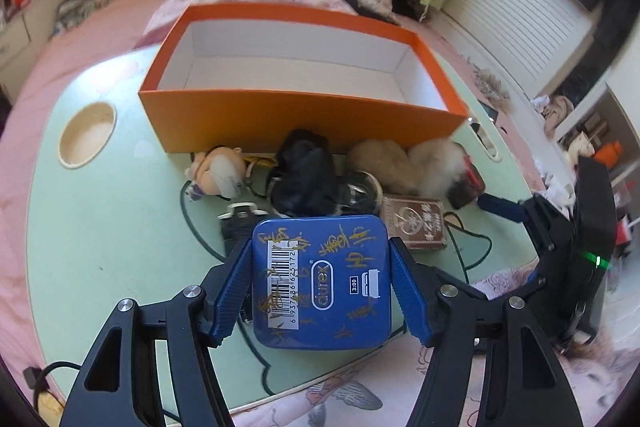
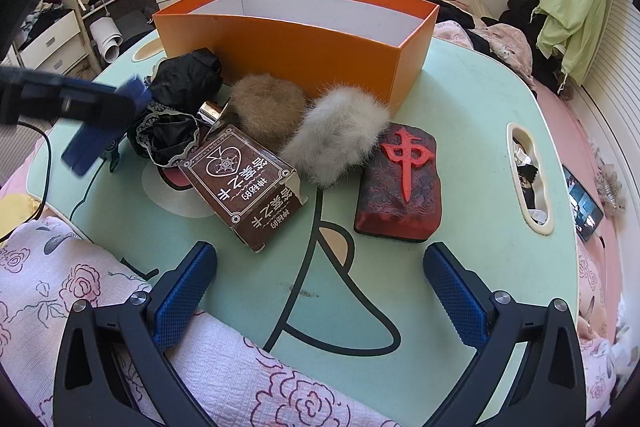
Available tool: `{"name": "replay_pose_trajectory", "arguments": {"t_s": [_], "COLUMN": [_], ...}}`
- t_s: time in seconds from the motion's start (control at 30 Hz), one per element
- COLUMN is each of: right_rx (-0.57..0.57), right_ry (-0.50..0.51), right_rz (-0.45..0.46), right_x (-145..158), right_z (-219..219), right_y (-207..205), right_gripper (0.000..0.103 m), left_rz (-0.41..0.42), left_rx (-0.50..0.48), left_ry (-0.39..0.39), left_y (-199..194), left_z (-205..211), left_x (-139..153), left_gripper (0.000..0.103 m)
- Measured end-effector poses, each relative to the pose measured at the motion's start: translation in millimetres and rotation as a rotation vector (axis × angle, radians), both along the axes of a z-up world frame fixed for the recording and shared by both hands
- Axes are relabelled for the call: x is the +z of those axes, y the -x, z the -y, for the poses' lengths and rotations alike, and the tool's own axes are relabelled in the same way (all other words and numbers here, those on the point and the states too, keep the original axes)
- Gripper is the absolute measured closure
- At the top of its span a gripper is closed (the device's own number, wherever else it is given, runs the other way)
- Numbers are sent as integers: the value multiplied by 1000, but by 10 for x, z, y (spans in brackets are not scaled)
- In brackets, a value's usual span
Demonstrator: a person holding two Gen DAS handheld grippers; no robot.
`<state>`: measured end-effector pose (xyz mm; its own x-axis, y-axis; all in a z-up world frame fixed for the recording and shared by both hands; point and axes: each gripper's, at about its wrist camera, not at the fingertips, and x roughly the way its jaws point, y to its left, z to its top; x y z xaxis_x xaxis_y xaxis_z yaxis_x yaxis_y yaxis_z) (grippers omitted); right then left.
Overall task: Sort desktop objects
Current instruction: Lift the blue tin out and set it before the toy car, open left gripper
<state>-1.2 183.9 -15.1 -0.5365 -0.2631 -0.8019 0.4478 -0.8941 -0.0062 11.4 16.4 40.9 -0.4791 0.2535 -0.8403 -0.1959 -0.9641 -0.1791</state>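
Note:
My left gripper [image 1: 322, 287] is shut on a blue tin [image 1: 320, 279] with gold writing and holds it above the green table [image 1: 112, 219]. Beyond it stands an open, empty orange box [image 1: 304, 119]. In front of the box lie a small plush toy [image 1: 218, 171], black cloth [image 1: 308, 175], a tan fur ball [image 1: 380, 159], a white fur ball [image 1: 436, 163] and a brown card box [image 1: 414, 223]. My right gripper [image 2: 320, 291] is open and empty, low over the table's near edge. Ahead of it lie the brown card box [image 2: 244, 183], the white fur ball [image 2: 336, 139] and a red mahjong-tile block [image 2: 400, 183].
The green table [image 2: 472, 115] has a round cup hole [image 1: 86, 135] at left and a handle slot [image 2: 528, 179] at right. A phone [image 2: 584, 203] lies past the right edge. Floral fabric [image 2: 80, 291] covers the near edge. A pink bed surrounds the table.

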Motion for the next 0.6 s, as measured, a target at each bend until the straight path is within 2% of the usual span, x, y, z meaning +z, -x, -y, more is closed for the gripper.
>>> {"name": "replay_pose_trajectory", "arguments": {"t_s": [0.3,0.47,0.6], "right_rx": [0,1,1], "right_ry": [0,0,0], "right_rz": [0,0,-1], "right_x": [0,1,0], "right_z": [-1,-2,-2], "right_y": [-1,-1,-1], "right_gripper": [0,0,0], "left_rz": [-137,-189,-211], "left_rx": [-48,-48,-41], "left_ry": [114,194,145], "left_y": [-123,-91,-95], "left_z": [-182,-226,-163], "left_x": [-154,-211,-158], "left_gripper": [36,29,29]}}
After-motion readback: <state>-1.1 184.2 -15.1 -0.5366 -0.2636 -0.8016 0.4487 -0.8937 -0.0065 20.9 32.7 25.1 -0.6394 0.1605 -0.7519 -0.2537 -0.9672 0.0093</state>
